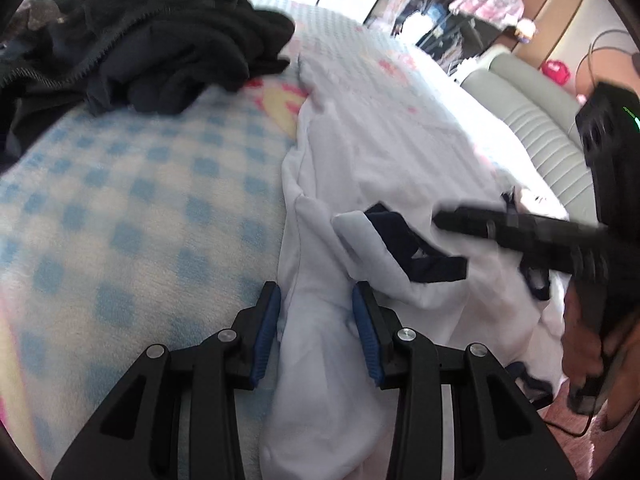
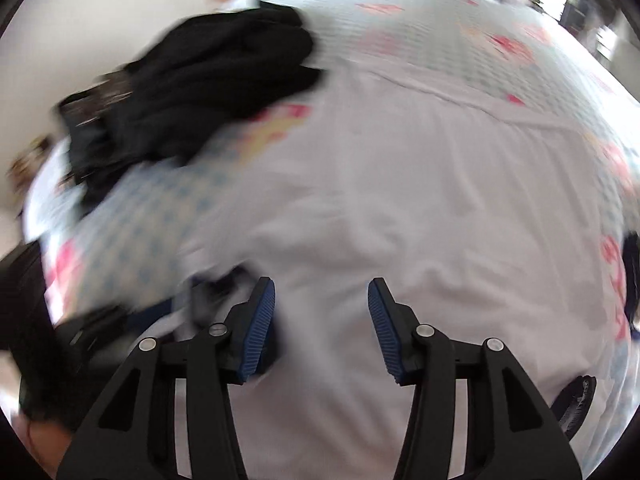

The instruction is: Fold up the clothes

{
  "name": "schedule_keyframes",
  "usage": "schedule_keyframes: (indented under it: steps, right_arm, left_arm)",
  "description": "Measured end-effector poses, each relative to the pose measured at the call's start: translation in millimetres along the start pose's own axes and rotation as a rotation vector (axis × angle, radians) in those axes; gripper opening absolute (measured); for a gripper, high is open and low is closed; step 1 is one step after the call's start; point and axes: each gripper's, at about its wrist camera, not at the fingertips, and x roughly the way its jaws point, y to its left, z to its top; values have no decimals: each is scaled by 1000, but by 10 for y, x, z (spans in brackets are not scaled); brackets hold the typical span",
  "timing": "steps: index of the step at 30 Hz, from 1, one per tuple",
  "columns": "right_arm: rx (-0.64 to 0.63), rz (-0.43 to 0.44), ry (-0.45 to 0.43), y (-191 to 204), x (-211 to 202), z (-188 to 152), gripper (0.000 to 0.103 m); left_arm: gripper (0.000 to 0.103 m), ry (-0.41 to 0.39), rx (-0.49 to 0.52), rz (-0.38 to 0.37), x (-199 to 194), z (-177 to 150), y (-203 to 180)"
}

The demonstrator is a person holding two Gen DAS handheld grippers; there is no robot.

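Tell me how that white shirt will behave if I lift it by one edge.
The white shirt lies creased and bunched on the checked blanket, so it will probably droop limply. It looks thin, likely light. Its loose navy collar may flop open.

Left tool [image 1: 316,300] and right tool [image 2: 322,298] both spread.
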Motion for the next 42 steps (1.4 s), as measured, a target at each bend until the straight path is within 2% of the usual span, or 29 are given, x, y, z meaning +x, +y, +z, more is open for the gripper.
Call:
schedule_keyframes:
  steps: [2, 4, 6, 9, 11, 14, 18, 20, 22, 26, 31, 33, 35, 37, 39, 41, 42]
  right_arm:
    - [-77, 20, 60, 128, 53, -81, 52]
    - [-79, 22, 109, 112, 120, -186, 52]
    - [-62, 27, 146, 69, 154, -292, 52]
    - [-35, 68, 158, -4, 36, -335, 52]
    - [-25, 97, 142, -48, -41, -283, 52]
    - [-25, 84, 120, -183, -52, -53, 52]
    - [-107, 91, 165, -127, 141, 162, 52]
    - [-149, 108, 220, 22, 311, 134, 52]
    - [-178, 115, 255, 119, 406, 80, 57]
    - [-138, 129, 196, 59, 376, 145, 57]
    - [-137, 49, 118, 90, 439, 330, 55]
    - [-90, 36, 91, 60, 456, 377, 55]
    - [-7, 14, 33, -69, 389, 419, 45]
    - [16, 22, 10, -103, 286, 389, 42]
    - [15, 43, 4, -95, 179, 335, 46]
    - [13, 63, -2, -88, 72, 280, 48]
    - [13, 73, -5, -84, 19, 253, 52]
  left_arm:
    - [43, -60, -2, 8, -87, 34, -7]
    - [45, -82, -19, 8, -99, 73, 30]
    - [45, -72, -34, -2, -73, 80, 65]
    - [46, -42, 0, 24, -15, 54, 30]
    - [48, -25, 30, 48, 14, 34, -11]
    - [50, -8, 36, 74, 63, 0, -28]
    - [52, -4, 33, 70, 68, -15, -18]
    - [52, -16, 17, 51, 34, -7, 7]
    - [52, -29, 13, 31, 12, 7, 23]
    - [52, 6, 40, 29, 85, -6, -5]
    - [53, 36, 77, 51, 141, -65, -63]
    - [54, 43, 89, 56, 140, -87, -70]
    - [54, 47, 107, 65, 133, -113, -87]
    - [54, 42, 121, 77, 115, -134, -112]
    - [54, 27, 113, 68, 60, -113, -109]
    - [54, -19, 79, 21, -84, -43, -90]
    - [54, -60, 59, -5, -183, -9, -75]
